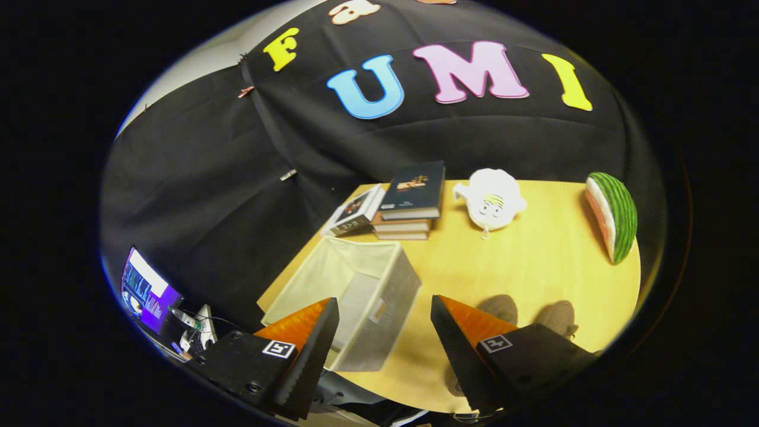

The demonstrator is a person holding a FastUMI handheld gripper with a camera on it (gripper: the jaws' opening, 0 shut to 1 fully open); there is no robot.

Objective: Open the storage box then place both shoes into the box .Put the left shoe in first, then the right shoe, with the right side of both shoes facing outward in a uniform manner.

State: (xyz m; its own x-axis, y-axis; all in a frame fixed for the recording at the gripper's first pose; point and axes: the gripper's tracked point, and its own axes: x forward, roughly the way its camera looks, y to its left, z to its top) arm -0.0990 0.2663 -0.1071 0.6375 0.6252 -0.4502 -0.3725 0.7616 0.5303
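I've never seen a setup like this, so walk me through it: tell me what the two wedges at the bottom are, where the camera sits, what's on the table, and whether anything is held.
The two wedges are the fingers of a hand-held gripper; a person carries it, there is no robot arm. The camera rides on that gripper and looks forward along the fingers, with a fisheye lens that bends everything round.

The fingers stand wide apart and hold nothing. They hang above a wooden table. Between and just ahead of them is a fabric storage box, its top open. Behind the right finger lie two brownish shoes, partly hidden. Beyond the box is a stack of books, then a white plush toy and a watermelon-slice toy. Off the table, past the left finger, a lit screen glows.
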